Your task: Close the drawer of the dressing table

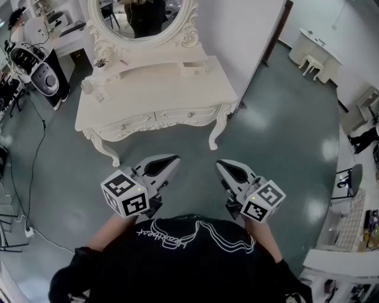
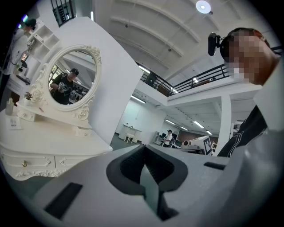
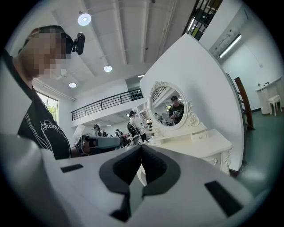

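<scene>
Hanging back from the dressing table [image 1: 172, 89], left gripper [image 1: 174, 160] and right gripper [image 1: 219, 165] are pinched together, empty. Probably good for pushing.

A glossy grey-green floor [image 1: 284, 118] is reflecting pale patches of light. At the left a thin black cable [image 1: 37, 155] is trailing across it, near a black-and-white machine [image 1: 38, 74] that is standing by the wall. A tall white panel [image 1: 249, 29] is rising at the top of the head view. Far off at the upper right, a round white table [image 1: 314, 41] is standing with white stools [image 1: 312, 64] just beside it. Overhead, a round ceiling lamp [image 2: 203, 6] is glowing, and a dark railing [image 3: 106, 103] is running along an upper gallery. A distant person [image 2: 168, 136] is standing among desks.
</scene>
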`<move>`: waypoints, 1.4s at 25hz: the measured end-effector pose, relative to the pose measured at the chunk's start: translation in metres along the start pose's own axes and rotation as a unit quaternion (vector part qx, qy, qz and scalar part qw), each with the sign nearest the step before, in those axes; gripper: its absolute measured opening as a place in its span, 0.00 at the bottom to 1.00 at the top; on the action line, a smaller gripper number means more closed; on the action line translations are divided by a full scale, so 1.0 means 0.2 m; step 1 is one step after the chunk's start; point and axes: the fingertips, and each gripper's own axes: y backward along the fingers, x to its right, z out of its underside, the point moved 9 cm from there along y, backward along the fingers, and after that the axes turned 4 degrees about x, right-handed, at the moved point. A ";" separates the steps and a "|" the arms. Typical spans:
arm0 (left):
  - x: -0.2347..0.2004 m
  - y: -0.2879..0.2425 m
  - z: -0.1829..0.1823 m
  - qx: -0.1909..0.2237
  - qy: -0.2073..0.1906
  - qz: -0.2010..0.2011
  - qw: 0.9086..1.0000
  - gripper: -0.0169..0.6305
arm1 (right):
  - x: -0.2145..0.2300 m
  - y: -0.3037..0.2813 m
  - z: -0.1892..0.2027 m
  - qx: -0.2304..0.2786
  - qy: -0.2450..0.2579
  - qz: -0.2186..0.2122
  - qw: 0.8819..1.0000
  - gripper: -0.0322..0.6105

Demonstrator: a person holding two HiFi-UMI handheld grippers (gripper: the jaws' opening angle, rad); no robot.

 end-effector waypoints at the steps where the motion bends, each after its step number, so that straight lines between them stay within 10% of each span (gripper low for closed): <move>1: 0.01 0.00 0.00 -0.002 -0.005 -0.001 1.000 0.03 | 0.00 0.01 -0.01 0.001 0.002 0.001 1.000 0.05; 10: 0.08 -0.06 -0.01 -0.004 -0.015 -0.017 1.000 0.03 | 0.07 0.08 -0.04 -0.004 0.021 0.012 1.000 0.05; 20: 0.16 -0.16 0.06 -0.010 -0.011 -0.033 0.999 0.03 | 0.19 0.15 -0.02 -0.015 0.043 0.022 0.999 0.43; 35: 0.13 -0.18 0.12 0.001 -0.010 -0.062 0.998 0.03 | 0.31 0.13 -0.01 -0.032 0.069 0.017 0.997 0.54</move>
